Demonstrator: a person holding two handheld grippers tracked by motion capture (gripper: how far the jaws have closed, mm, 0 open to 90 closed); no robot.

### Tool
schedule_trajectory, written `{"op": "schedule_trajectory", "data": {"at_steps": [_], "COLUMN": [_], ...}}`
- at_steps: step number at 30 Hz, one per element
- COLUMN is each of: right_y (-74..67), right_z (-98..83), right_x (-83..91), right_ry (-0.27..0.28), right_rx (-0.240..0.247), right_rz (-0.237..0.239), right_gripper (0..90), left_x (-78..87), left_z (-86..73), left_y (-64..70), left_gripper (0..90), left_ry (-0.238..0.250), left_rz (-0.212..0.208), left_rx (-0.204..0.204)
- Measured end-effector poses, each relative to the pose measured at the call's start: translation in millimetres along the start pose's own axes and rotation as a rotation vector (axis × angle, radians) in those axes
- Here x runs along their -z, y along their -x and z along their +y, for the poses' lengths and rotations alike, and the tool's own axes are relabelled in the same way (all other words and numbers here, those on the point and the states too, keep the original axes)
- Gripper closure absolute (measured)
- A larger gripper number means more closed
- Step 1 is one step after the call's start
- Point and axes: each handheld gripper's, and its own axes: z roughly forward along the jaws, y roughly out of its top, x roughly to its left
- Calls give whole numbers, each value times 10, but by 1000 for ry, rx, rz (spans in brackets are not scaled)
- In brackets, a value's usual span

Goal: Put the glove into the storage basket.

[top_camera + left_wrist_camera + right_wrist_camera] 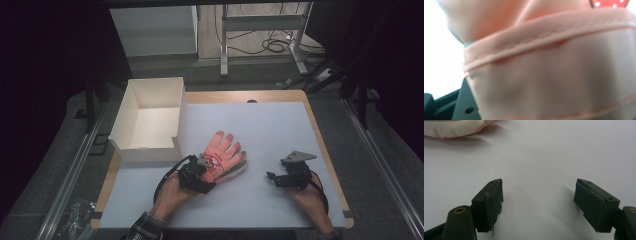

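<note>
High view: a salmon-pink fabric glove with a red-and-white patch is seen lying flat near the middle of the white worktop, just to the right of the open white cardboard box. Its cuff is clamped by the left gripper, whose jaws are closed on the pink fabric. To the right of the glove, well apart from it, the right gripper is held low over the worktop, its jaws spread wide with nothing between them.
</note>
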Motion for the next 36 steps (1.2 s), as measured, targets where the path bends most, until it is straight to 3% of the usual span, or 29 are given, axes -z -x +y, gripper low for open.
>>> {"op": "schedule_trajectory", "data": {"at_steps": [4,20,36], "right_y": [0,0,-1], "right_z": [0,0,-1], "right_x": [0,0,0], "right_ry": [0,0,0], "right_rx": [0,1,0], "right_rz": [0,0,1], "right_gripper": [234,234,233], "left_x": [41,276,596], "left_z": [22,324,719], "left_y": [-54,-53,-222], "left_gripper": [389,383,376], "left_ry": [19,46,74], "left_rz": [-28,42,76], "left_rx": [24,2,45]}}
